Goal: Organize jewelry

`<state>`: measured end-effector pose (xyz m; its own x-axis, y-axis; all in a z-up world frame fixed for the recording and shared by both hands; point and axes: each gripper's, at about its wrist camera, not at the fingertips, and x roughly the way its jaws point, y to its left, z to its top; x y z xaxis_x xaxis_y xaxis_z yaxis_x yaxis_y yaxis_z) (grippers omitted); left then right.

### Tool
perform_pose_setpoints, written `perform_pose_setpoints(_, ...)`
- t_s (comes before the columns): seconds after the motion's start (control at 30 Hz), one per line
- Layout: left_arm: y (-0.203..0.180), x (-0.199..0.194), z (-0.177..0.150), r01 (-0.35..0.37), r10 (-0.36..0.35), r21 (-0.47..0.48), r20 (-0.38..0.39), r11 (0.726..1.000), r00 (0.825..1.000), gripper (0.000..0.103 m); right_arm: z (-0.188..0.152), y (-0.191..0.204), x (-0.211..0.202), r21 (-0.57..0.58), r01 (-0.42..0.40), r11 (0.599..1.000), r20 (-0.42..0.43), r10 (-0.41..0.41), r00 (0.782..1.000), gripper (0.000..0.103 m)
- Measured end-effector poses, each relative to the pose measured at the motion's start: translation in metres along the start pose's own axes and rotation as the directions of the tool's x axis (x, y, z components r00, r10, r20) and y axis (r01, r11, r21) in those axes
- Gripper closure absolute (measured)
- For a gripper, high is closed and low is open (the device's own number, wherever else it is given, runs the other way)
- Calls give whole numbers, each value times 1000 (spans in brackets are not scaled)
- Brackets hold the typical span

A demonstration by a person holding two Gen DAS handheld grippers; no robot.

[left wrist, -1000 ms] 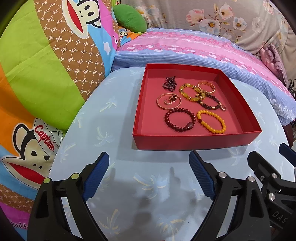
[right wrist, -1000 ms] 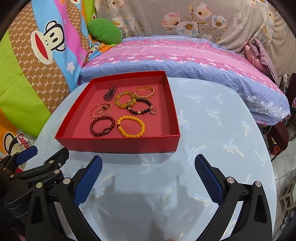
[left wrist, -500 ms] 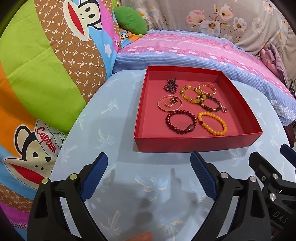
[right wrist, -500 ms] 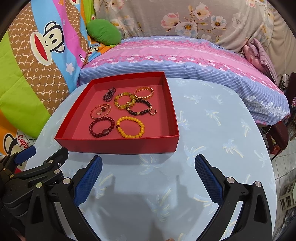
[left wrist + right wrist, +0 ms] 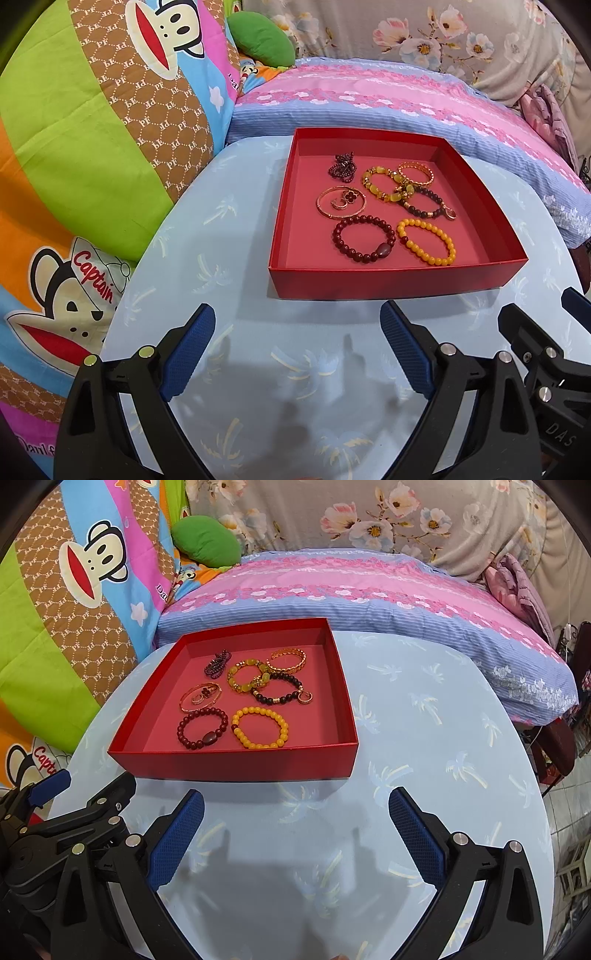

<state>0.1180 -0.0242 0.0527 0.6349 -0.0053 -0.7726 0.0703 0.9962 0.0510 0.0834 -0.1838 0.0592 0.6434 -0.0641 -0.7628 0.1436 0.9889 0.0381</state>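
A shallow red tray [image 5: 384, 284] [image 5: 236, 768] stands on a light blue round table [image 5: 221, 229] [image 5: 424, 716]. In it lie several pieces: a dark red bead bracelet [image 5: 364, 238] [image 5: 202, 728], an orange bead bracelet [image 5: 425, 242] [image 5: 259, 727], a gold bangle with a flower charm [image 5: 340, 203] [image 5: 201, 696], a yellow stone bracelet [image 5: 382, 182], a dark bead bracelet [image 5: 428, 203], a gold chain bangle [image 5: 415, 173] and a dark purple chain [image 5: 343, 168]. My left gripper [image 5: 297, 325] and my right gripper [image 5: 295, 808] are open and empty, hovering over the table just short of the tray's near wall.
Cartoon monkey pillows [image 5: 92, 147] [image 5: 74, 590] press against the table's left side. A pink and blue striped cushion [image 5: 388, 96] [image 5: 369, 602] lies behind the tray. The right gripper's body shows at the lower right of the left wrist view [image 5: 543, 354]. Floor tiles [image 5: 569, 794] show past the table's right edge.
Both grippers have drifted slightly, so the tray sits a touch differently in view. Both stay open. The jewelry has not moved.
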Motion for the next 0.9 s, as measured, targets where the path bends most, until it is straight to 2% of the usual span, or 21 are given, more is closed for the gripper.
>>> perform_pose_setpoints(0.9, 3, 3, -1, -4, 4, -5, -12, 1000, 1000, 17, -2, 2, 0, 6, -3, 1000, -7, 3, 1000, 6)
